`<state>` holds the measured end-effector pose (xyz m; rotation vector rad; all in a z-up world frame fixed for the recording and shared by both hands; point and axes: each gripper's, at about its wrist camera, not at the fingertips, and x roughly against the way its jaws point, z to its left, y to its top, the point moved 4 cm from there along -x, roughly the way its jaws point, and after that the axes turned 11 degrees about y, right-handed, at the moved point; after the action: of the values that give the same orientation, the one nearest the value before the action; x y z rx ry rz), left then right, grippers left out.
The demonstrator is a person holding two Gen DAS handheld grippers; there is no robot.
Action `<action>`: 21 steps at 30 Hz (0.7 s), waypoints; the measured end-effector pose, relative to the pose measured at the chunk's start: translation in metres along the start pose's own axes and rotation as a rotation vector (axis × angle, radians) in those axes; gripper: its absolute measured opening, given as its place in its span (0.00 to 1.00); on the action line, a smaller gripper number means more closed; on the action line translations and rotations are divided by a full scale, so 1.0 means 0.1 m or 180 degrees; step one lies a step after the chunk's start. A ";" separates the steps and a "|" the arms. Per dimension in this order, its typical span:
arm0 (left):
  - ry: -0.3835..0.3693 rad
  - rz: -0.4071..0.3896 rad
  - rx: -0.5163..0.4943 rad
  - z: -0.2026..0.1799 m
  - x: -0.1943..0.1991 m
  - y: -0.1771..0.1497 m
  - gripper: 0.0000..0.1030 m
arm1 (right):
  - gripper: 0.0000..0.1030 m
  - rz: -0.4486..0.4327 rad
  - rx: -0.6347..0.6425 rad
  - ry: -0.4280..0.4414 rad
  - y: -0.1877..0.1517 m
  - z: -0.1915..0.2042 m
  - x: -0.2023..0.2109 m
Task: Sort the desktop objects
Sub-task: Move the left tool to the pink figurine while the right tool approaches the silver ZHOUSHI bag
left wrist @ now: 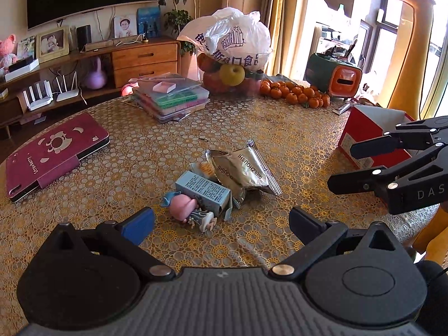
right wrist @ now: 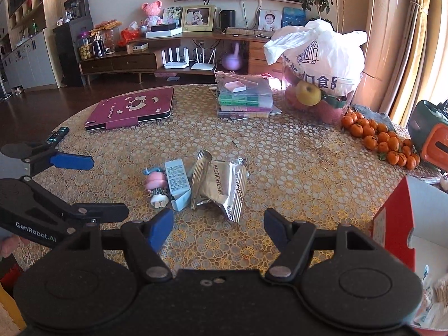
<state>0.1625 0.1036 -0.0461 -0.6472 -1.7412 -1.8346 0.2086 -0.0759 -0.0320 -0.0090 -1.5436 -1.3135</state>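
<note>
Gold-patterned round table (right wrist: 308,168): crinkled silver foil snack packet (right wrist: 221,187) lies mid-table, touching the pale blue carton (right wrist: 176,184). Both the left gripper (left wrist: 221,221) and right gripper (right wrist: 218,224) stand apart, empty. Approach the packet's free edge, away from the carton.

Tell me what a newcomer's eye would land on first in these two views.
Most likely the small heap mid-table: a silver snack packet lying partly over a pale blue carton, with a pink figurine on its side against the carton. Both the left gripper and the right gripper hang open just short of it, holding nothing. Next, the white plastic bag over a fruit bowl at the far edge, tangerines piled beside it.
</note>
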 end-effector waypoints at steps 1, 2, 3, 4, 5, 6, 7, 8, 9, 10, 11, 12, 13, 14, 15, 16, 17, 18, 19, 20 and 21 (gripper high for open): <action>-0.0002 0.0000 -0.0007 0.02 -0.04 -0.01 1.00 | 0.69 0.0004 -0.0021 0.0013 0.01 -0.01 -0.05; -0.0003 0.0003 -0.0015 0.05 -0.08 -0.03 1.00 | 0.69 0.0011 -0.0041 0.0022 0.02 -0.01 -0.10; 0.0003 0.0011 -0.0020 0.07 -0.12 -0.04 1.00 | 0.69 0.0018 -0.0058 0.0020 0.03 -0.02 -0.14; 0.0006 0.0022 -0.0023 0.09 -0.16 -0.05 1.00 | 0.69 0.0030 -0.0074 0.0013 0.03 -0.03 -0.19; 0.0004 0.0031 -0.0030 0.11 -0.20 -0.06 1.00 | 0.69 0.0043 -0.0093 0.0013 0.03 -0.05 -0.23; 0.0004 0.0034 -0.0040 0.13 -0.24 -0.07 1.00 | 0.69 0.0057 -0.0112 0.0016 0.03 -0.06 -0.27; -0.0001 0.0030 -0.0055 0.14 -0.27 -0.08 1.00 | 0.69 0.0075 -0.0137 0.0019 0.03 -0.08 -0.32; -0.0013 0.0025 -0.0073 0.15 -0.30 -0.09 1.00 | 0.69 0.0089 -0.0167 0.0024 0.03 -0.10 -0.36; -0.0035 0.0016 -0.0098 0.16 -0.34 -0.09 1.00 | 0.69 0.0104 -0.0200 0.0040 0.04 -0.11 -0.40; -0.0047 0.0011 -0.0128 0.16 -0.37 -0.10 1.00 | 0.69 0.0124 -0.0235 0.0057 0.04 -0.13 -0.44; -0.0059 0.0006 -0.0165 0.16 -0.41 -0.11 1.00 | 0.69 0.0132 -0.0259 0.0062 0.04 -0.14 -0.48; -0.0070 0.0000 -0.0198 0.16 -0.44 -0.11 1.00 | 0.69 0.0137 -0.0276 0.0062 0.05 -0.15 -0.51; -0.0084 -0.0003 -0.0230 0.16 -0.48 -0.12 1.00 | 0.69 0.0147 -0.0287 0.0059 0.05 -0.16 -0.54; -0.0102 -0.0001 -0.0253 0.16 -0.51 -0.12 1.00 | 0.69 0.0158 -0.0301 0.0047 0.05 -0.17 -0.58; -0.0123 0.0003 -0.0276 0.17 -0.55 -0.12 1.00 | 0.69 0.0164 -0.0320 0.0038 0.06 -0.19 -0.62; -0.0140 0.0003 -0.0288 0.18 -0.59 -0.12 1.00 | 0.69 0.0165 -0.0339 0.0035 0.06 -0.20 -0.65; -0.0155 0.0002 -0.0298 0.18 -0.62 -0.12 1.00 | 0.69 0.0174 -0.0358 0.0027 0.07 -0.22 -0.69; -0.0165 0.0008 -0.0309 0.19 -0.65 -0.12 1.00 | 0.69 0.0180 -0.0374 0.0016 0.07 -0.23 -0.73; -0.0179 0.0014 -0.0318 0.20 -0.69 -0.13 1.00 | 0.69 0.0184 -0.0397 0.0012 0.08 -0.25 -0.77; -0.0194 0.0020 -0.0326 0.20 -0.72 -0.13 1.00 | 0.69 0.0191 -0.0419 0.0021 0.09 -0.26 -0.81; -0.0206 0.0022 -0.0335 0.21 -0.75 -0.13 1.00 | 0.69 0.0205 -0.0436 0.0029 0.09 -0.28 -0.85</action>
<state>0.2096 0.1282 -0.1045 -0.7611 -1.6894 -1.9305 0.2702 -0.0430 -0.0882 -0.1380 -1.4316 -1.3638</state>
